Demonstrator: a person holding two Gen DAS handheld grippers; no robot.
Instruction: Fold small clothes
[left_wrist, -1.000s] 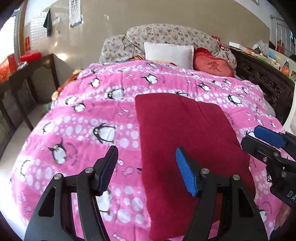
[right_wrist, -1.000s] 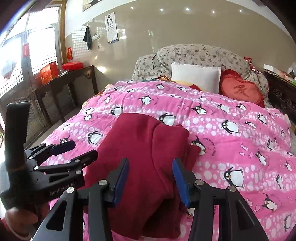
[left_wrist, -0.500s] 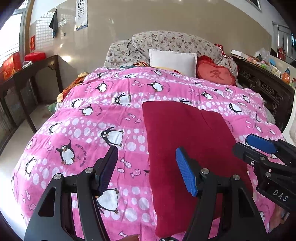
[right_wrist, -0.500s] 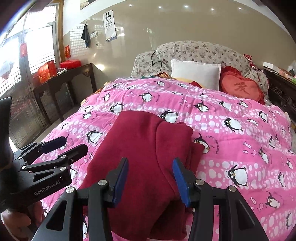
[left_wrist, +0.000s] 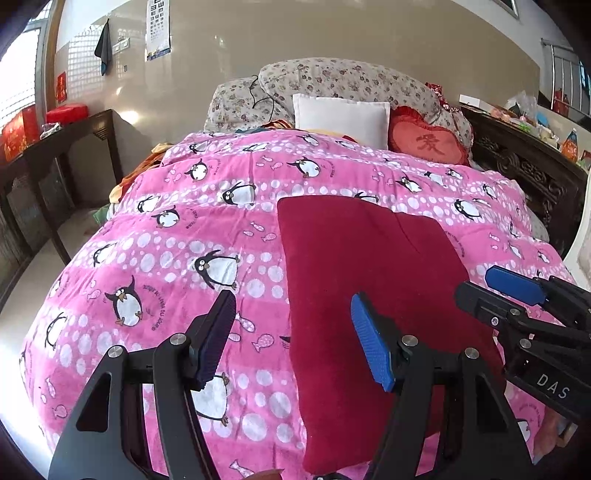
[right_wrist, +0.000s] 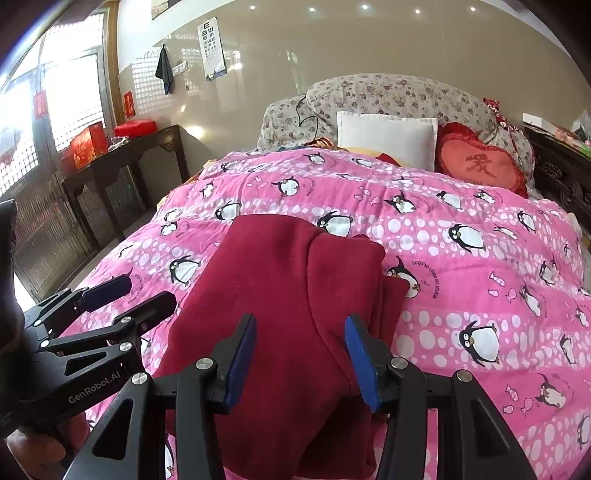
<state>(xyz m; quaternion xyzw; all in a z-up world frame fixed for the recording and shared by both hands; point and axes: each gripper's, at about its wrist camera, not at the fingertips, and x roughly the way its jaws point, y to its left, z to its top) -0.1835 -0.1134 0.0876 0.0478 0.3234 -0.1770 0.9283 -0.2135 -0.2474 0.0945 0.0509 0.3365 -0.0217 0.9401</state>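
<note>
A dark red garment (left_wrist: 369, 269) lies folded into a long rectangle on the pink penguin blanket (left_wrist: 192, 229); it also shows in the right wrist view (right_wrist: 291, 288). My left gripper (left_wrist: 293, 339) is open and empty, held above the garment's near left edge. My right gripper (right_wrist: 301, 354) is open and empty, above the garment's near end. The right gripper shows at the right of the left wrist view (left_wrist: 498, 291), and the left gripper shows at the left of the right wrist view (right_wrist: 133, 295).
A white pillow (left_wrist: 341, 118), a red heart cushion (left_wrist: 430, 144) and floral pillows (left_wrist: 343, 81) lie at the head of the bed. A dark side table (right_wrist: 122, 158) with red boxes stands left. A carved dark wooden frame (left_wrist: 532, 173) runs along the right.
Both grippers have drawn back and up from the garment, so more of the bed and room shows. Both stay open. The garment has not moved.
</note>
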